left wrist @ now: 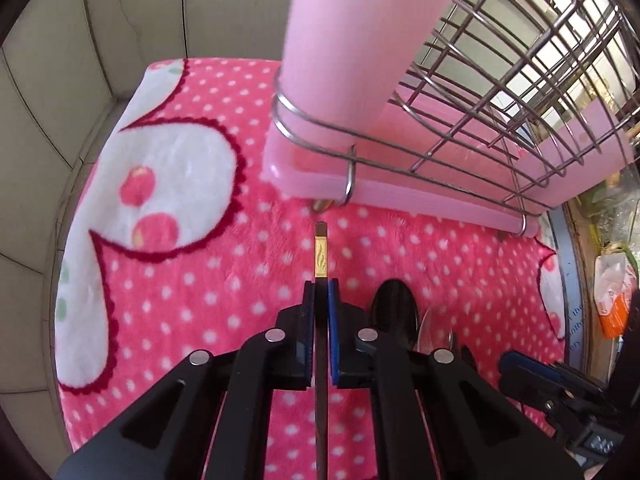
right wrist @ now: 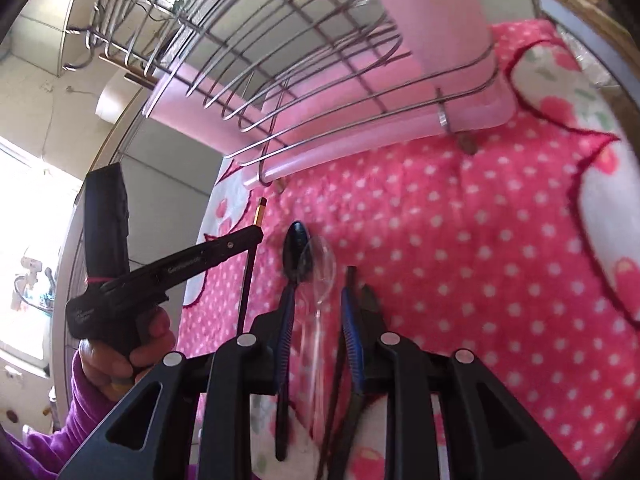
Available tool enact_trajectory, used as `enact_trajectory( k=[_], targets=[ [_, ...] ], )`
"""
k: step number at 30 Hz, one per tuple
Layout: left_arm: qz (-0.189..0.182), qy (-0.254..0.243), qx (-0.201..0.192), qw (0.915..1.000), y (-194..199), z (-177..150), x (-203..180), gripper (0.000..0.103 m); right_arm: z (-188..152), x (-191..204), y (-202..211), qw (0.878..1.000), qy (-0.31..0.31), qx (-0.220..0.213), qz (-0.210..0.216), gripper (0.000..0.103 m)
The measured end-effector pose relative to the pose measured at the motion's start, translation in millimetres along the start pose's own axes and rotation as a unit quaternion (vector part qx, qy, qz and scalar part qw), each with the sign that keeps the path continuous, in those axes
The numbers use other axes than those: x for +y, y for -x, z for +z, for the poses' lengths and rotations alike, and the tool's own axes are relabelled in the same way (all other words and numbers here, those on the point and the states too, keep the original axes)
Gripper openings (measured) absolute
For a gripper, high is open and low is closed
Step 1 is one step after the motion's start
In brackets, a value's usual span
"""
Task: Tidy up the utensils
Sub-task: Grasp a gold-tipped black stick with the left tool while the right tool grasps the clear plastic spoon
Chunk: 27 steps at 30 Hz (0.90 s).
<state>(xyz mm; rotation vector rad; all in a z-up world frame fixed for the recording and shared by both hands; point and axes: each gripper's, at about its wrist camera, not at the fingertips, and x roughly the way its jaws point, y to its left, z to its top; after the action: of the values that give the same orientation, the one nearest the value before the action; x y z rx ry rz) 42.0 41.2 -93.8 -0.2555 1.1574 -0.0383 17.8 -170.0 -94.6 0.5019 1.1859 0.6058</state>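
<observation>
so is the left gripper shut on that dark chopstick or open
Shut on it: the left gripper has its blue-padded fingers pressed against both sides of the dark gold-banded chopstick, lifted off the pink dotted blanket.

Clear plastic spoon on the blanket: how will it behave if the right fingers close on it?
The clear plastic spoon looks thin, so probably light and somewhat bendy. Its glossy surface may slip. It lies partly over the black spoon on the soft blanket, so lifting it might nudge that one.
</observation>
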Motion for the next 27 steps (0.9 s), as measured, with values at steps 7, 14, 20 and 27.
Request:
enact_trajectory(
  k=[7, 14, 20, 27],
  targets=[
    [-0.018, 0.016, 0.029, 0.9993, 2.5, -20.7, 33.8, 0.005, 20.8, 5.5, -31.1, 0.999, 0.003, 0.029, -0.023, 0.027],
    [-0.014, 0.006, 0.047, 0.9988, -1.7, -2.6, 25.9, 0.006, 33.6, 8.5, -58.5, 0.997, 0.025, 0.047, -0.049, 0.027],
    [-0.008, -0.012, 0.065, 0.9978, -19.1, 5.2, 8.5, 0.006, 31.4, 10.2, -64.6, 0.996, 0.042, 0.052, -0.055, 0.003],
    [-0.015, -0.024, 0.047, 0.9985, -15.6, 2.3, 1.0, 0.006, 23.9, 5.0, -42.7, 0.998, 0.038, 0.022, -0.043, 0.002]
  ],
)
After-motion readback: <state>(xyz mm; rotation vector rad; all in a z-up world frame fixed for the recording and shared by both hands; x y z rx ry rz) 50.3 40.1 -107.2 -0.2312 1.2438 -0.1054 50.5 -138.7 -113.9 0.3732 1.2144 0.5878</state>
